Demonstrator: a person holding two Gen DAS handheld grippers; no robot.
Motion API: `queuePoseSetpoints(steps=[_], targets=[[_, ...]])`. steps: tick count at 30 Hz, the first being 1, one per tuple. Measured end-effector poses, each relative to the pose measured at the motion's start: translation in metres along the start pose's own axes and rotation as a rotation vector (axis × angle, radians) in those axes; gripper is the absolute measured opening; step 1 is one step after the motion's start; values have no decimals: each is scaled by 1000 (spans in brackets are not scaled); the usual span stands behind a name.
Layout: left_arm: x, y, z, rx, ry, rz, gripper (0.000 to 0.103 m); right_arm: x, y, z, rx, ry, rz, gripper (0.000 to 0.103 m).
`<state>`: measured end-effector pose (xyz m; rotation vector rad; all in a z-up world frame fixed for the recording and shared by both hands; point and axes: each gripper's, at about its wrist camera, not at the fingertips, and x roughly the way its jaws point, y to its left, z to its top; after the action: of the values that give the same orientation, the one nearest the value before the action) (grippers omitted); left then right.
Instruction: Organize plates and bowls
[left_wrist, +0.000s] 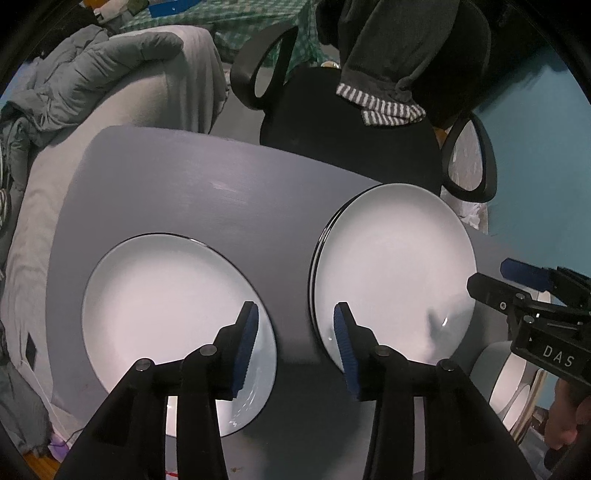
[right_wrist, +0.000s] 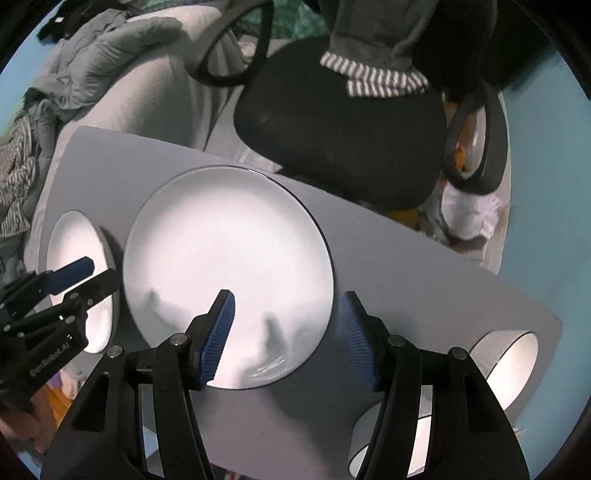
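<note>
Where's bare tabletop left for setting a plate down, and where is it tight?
Free: the far-left stretch of the grey table, between the single plate, the plate stack and the far edge by the chair. Also the right side behind the bowls. A narrow bare strip runs between plate and stack. Crowded: the near edge, with both open grippers, left gripper and right gripper.

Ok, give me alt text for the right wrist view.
The open right gripper hovers over a big white plate on a grey table. The left gripper is over a second plate; two bowls sit right.
</note>
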<state>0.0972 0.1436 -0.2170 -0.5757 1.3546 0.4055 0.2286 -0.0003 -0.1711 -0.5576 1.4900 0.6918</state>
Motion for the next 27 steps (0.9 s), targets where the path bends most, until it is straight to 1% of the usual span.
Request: queuePoseSetpoints(steps=[5,9,16,18,22,27], targets=[[-20,9,-10,17,-33,-1,48,-15,18,-2,-73,-55,-12,61],[-35,20,-19,16,-56,-5,50,-25,37,-5,-135,-82,-25,62],[-58,47,-36,21,-107,5,57,-38,69,-8,-233,-114,-30,70],[-63,58,-41,8,-115,1,62,-38,78,-7,-261,-115,-35,70],[-67,82,-48,-26,-118,10,63,-37,95,-4,-303,-111,-25,70],[-65,114,-58,-80,-113,31,63,-35,123,6,-369,-127,-4,70]])
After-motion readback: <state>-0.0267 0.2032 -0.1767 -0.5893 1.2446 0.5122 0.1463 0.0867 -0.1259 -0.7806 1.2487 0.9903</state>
